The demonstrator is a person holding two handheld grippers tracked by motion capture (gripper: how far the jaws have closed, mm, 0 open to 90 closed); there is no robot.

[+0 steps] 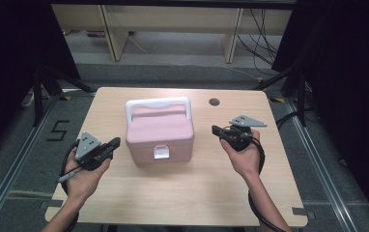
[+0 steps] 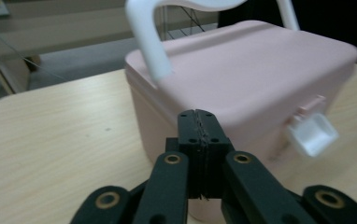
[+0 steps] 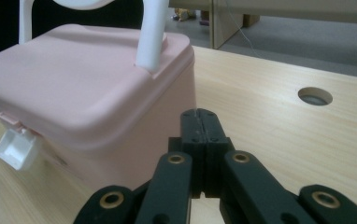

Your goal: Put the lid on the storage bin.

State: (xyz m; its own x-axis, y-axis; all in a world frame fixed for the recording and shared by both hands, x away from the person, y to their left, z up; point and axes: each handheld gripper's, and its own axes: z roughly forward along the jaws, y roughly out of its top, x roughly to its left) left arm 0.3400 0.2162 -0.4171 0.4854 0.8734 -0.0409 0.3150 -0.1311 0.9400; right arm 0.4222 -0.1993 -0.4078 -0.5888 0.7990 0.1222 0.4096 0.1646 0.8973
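Note:
A pink lidded box [image 1: 159, 131] with a white carry handle [image 1: 158, 104] and a white front latch [image 1: 161, 152] stands in the middle of the wooden table [image 1: 182, 188]. My left gripper [image 1: 117, 142] is shut and empty, its tip close to the box's left side, a small gap apart. In the left gripper view the jaws [image 2: 198, 122] meet flat before the box [image 2: 242, 70]; the latch [image 2: 313, 133] hangs to the right. My right gripper [image 1: 214, 129] is shut and empty, a short way from the box's right side. In the right gripper view the closed tips [image 3: 198, 120] point past the box [image 3: 83, 88] corner.
A round cable hole [image 1: 214, 102] sits in the table top behind the right gripper, seen also in the right gripper view [image 3: 315, 95]. Table legs and cables stand beyond the far edge. Bare wood lies in front of the box.

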